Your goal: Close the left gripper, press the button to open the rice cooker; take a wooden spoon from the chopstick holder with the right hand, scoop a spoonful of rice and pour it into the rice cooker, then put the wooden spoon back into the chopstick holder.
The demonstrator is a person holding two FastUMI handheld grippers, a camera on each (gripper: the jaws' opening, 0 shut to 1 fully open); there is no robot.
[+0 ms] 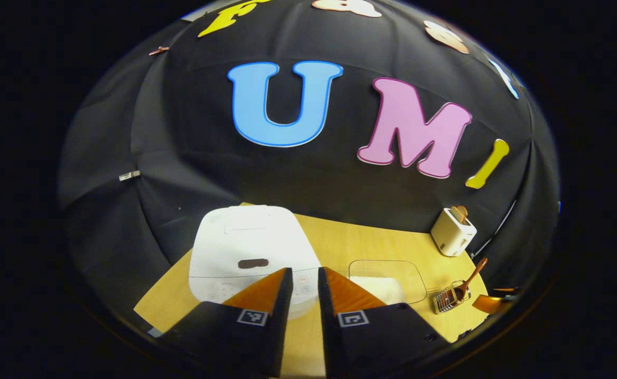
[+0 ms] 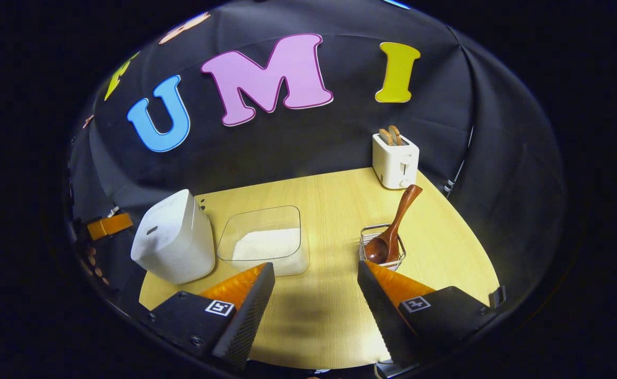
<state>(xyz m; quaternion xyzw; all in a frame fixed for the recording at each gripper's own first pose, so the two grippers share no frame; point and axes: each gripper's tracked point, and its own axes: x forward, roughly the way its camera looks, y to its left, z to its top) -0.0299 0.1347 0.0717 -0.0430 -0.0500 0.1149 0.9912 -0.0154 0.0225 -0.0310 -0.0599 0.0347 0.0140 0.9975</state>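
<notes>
- Left gripper view: the left gripper (image 1: 304, 273) hangs above the front edge of the white rice cooker (image 1: 253, 247), jaws nearly together with a narrow slit between them, holding nothing. The lid is down.
- The dark oval button (image 1: 253, 263) lies just ahead of the left fingertip. If the slit is not closed first, a fingertip could straddle or slide off the button and the lid would not release.
- Pressing off-centre could push the cooker along the bench (image 1: 350, 239) instead.
- Right gripper view: the right gripper (image 2: 316, 273) is wide open and empty above the bench.
- The wooden spoon (image 2: 392, 231) leans in the wire chopstick holder (image 2: 382, 247), just ahead of the right finger. A sideways grab on the sloping handle could tip the light holder.
- The clear rice container (image 2: 263, 237) sits ahead to the left, beside the cooker; a careless sweep could spill rice.
</notes>
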